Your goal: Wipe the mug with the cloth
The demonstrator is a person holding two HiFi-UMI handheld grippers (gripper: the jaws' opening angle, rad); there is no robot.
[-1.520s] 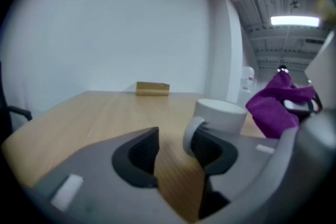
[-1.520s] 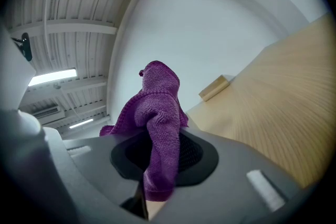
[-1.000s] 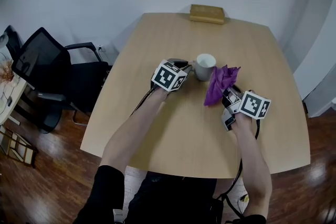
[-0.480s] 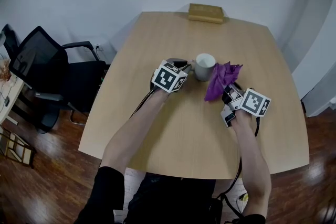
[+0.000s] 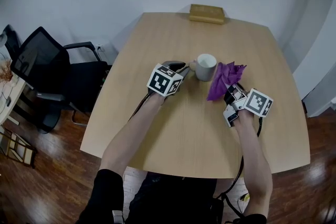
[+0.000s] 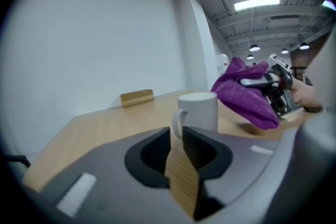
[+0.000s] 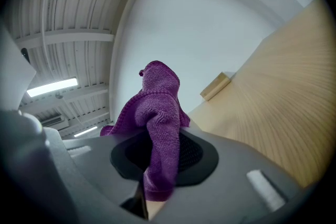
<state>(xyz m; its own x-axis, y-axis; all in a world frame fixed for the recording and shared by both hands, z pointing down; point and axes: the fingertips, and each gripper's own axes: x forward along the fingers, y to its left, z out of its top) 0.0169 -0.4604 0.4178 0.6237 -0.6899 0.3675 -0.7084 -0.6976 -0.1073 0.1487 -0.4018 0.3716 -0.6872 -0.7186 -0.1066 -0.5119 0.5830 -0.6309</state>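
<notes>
A white mug (image 5: pixel 206 66) stands upright on the wooden table (image 5: pixel 184 134), its handle turned toward my left gripper (image 5: pixel 182 67). In the left gripper view the jaws of that gripper (image 6: pixel 177 136) are opening, with a narrow gap and only bare table showing between them. The mug (image 6: pixel 199 111) and its handle sit just past the tips. My right gripper (image 5: pixel 231 93) is shut on a purple cloth (image 5: pixel 222 80), held bunched up just right of the mug. That cloth (image 7: pixel 157 113) fills the space between the right jaws (image 7: pixel 157 170).
A small wooden block (image 5: pixel 207 13) lies at the table's far edge. A black office chair (image 5: pixel 44 68) stands off the table's left side, on a wood floor. The table's front edge runs close to the person's body.
My left gripper has drawn back a little to the left, off the mug's handle. The right gripper and cloth have shifted slightly right. The mug has stayed put.
</notes>
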